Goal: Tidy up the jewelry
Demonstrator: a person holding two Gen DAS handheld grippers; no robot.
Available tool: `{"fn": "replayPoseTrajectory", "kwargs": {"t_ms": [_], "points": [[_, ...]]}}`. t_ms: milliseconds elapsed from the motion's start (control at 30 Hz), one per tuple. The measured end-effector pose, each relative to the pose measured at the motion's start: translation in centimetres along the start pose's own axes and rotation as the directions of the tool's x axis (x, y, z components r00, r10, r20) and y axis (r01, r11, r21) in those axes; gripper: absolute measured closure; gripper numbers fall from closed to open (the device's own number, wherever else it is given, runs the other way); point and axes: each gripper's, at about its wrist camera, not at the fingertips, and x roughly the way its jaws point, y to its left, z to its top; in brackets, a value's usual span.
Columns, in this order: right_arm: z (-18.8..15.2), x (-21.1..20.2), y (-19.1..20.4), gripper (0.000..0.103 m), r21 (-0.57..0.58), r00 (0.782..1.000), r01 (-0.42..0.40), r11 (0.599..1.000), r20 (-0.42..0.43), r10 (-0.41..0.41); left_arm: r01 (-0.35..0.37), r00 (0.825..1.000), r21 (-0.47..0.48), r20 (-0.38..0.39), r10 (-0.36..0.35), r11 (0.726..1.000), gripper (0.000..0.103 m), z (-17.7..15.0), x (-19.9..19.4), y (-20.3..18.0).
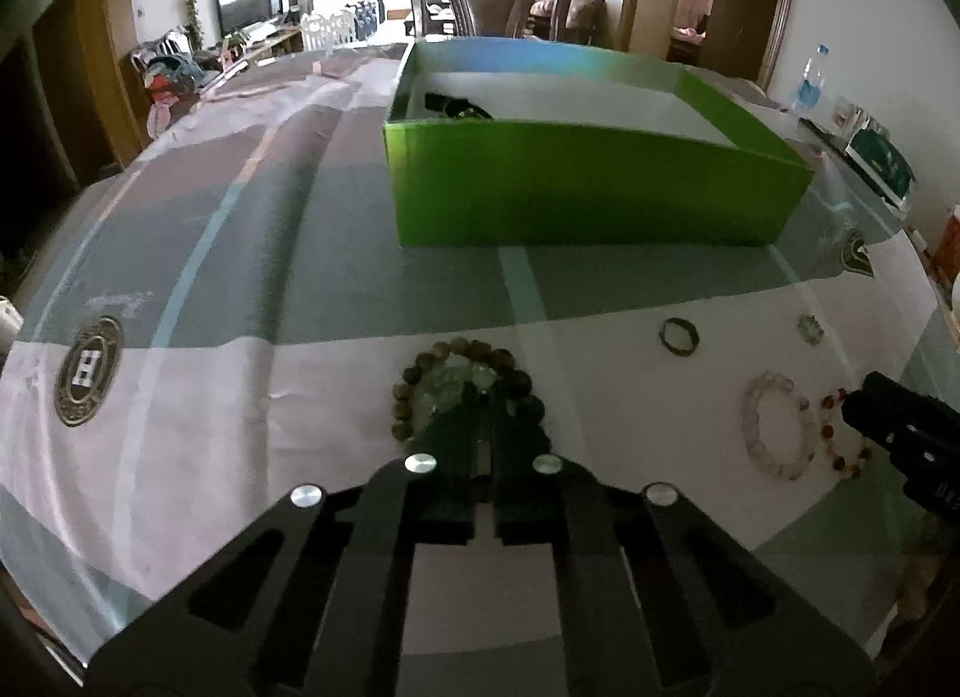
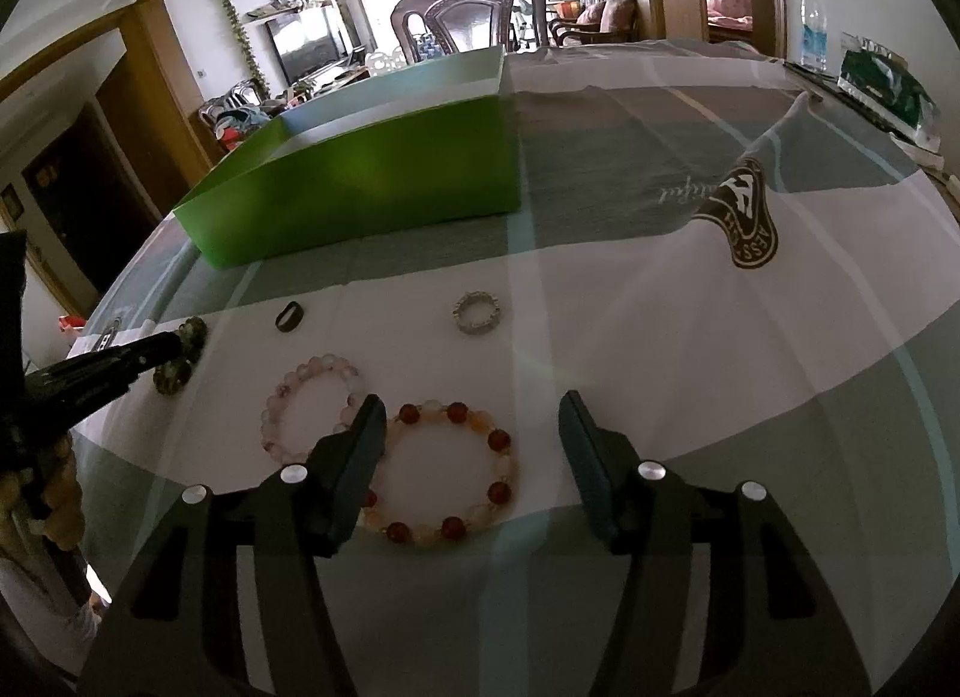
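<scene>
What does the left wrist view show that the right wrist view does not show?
Only the left wrist view shows the inside of the green box, with a dark item in its far corner, and the whole brown bead bracelet under the shut left tool. Only the right wrist view shows the open right tool above the red-and-cream bracelet. Both show the box, pale pink bracelet and dark ring.

A bright green box (image 1: 594,187) with a white inside stands on a cloth (image 2: 660,349) of grey, white and pale-blue bands bearing dark crests. One bracelet (image 2: 447,472) alternates red and cream beads; another (image 2: 312,415) is pale pink; a third (image 1: 456,373) is olive-brown.
</scene>
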Motion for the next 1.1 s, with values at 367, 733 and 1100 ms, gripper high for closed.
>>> {"fn": "replayPoseTrajectory", "kwargs": {"t_ms": [367, 733, 1100], "points": [[0.0, 0.0, 0.2, 0.041, -0.006, 1.000, 0.003, 1.000, -0.001, -0.003, 0.071, 0.996, 0.040, 0.058, -0.074, 0.997, 0.103, -2.4, -5.5, -0.8], [0.0, 0.1, 0.3, 0.040, -0.008, 1.000, -0.001, 1.000, -0.002, 0.001, 0.073, 0.997, 0.039, -0.001, -0.073, 0.997, 0.102, -4.6, -3.7, -0.8], [0.0, 0.2, 0.5, 0.037, -0.014, 1.000, -0.006, 1.000, -0.004, 0.006, 0.006, 1.000, 0.061, -0.029, -0.004, 0.998, 0.071, -1.2, 0.7, -0.7]]}}
